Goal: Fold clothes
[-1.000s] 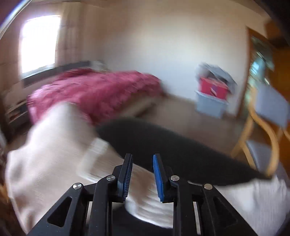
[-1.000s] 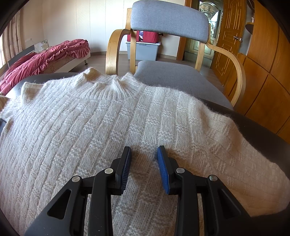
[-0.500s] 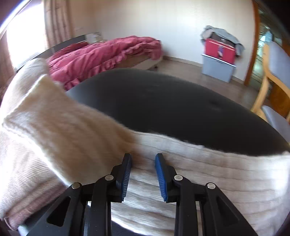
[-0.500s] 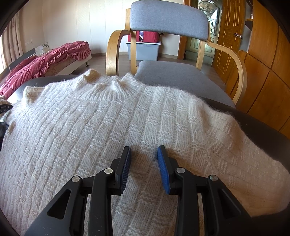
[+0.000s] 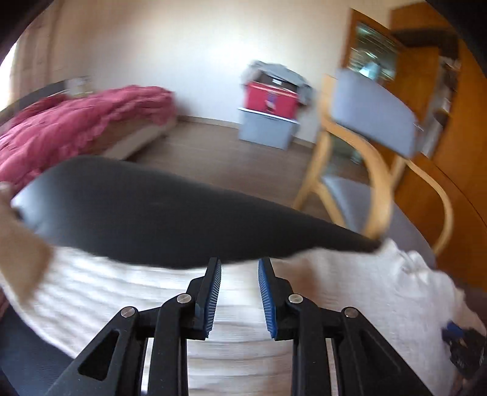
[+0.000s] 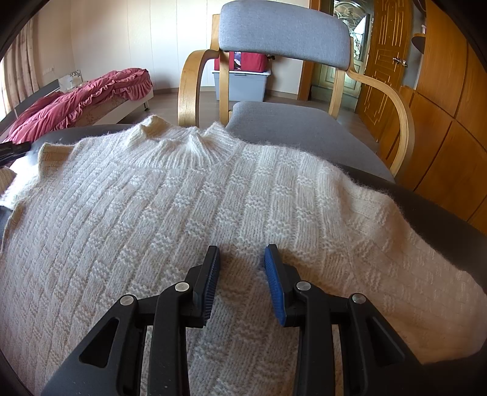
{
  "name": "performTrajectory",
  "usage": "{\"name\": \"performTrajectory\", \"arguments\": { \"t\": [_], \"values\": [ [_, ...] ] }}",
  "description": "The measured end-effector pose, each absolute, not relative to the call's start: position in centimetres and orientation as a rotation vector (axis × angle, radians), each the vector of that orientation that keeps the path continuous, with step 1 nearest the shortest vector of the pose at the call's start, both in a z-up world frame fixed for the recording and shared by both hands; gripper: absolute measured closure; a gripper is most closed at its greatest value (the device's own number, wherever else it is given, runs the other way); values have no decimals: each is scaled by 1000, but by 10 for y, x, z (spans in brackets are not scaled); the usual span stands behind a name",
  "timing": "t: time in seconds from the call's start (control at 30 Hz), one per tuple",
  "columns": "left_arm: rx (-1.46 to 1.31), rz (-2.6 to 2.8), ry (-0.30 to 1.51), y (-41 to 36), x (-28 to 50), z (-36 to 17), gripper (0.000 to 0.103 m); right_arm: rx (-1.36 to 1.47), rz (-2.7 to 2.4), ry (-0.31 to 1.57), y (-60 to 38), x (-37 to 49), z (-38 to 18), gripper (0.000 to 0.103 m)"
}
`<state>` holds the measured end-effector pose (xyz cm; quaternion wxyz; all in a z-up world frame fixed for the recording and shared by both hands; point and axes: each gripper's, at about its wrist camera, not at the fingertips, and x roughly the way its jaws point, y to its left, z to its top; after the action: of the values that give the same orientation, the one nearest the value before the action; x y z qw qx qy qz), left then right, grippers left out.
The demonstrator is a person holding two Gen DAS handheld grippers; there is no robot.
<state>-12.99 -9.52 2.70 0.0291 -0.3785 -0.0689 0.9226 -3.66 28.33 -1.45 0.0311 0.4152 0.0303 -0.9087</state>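
Note:
A cream knitted sweater (image 6: 194, 207) lies spread flat on a dark round table (image 6: 441, 207), collar toward the far edge. My right gripper (image 6: 242, 259) is open and empty, its tips resting on or just above the sweater's middle. In the left wrist view the sweater's left sleeve and side (image 5: 127, 289) lie along the table (image 5: 146, 213). My left gripper (image 5: 239, 268) is open and empty just above that part. This view is blurred. The right gripper also shows at its lower right edge (image 5: 465, 344).
A grey-cushioned wooden armchair (image 6: 286, 27) stands right behind the table's far edge. A bed with a red quilt (image 6: 82, 94) is at the far left. Stacked storage boxes (image 5: 269, 112) stand by the wall. Wooden cupboards (image 6: 441, 91) line the right.
My left gripper has swung right along the sweater's left side, from the bunched sleeve toward the body. The right gripper has stayed in place over the sweater's middle.

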Motion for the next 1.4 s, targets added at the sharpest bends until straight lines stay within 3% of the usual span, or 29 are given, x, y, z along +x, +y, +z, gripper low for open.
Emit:
{"name": "performTrajectory", "arguments": {
  "t": [0.1,0.3,0.5,0.83,1.07,1.4],
  "values": [
    [-1259,2840,-145,-81,-151,5,77,1279,-2797,83,284,-37,-14,69],
    [-1265,2818,-438,-116,-165,-10,75,1282,-2797,80,284,-36,-15,69],
    [-1265,2850,-450,-99,-153,-11,74,1294,-2803,197,282,-34,-16,70],
    [-1311,2868,-388,-98,-153,-2,74,1306,-2837,194,285,-39,-14,69],
    [-1272,2826,-133,-106,-123,-10,73,1308,-2842,253,279,-39,-15,66],
    [-1303,2885,-430,-177,-109,-9,78,1301,-2835,210,285,-39,-16,65]
  ]
}}
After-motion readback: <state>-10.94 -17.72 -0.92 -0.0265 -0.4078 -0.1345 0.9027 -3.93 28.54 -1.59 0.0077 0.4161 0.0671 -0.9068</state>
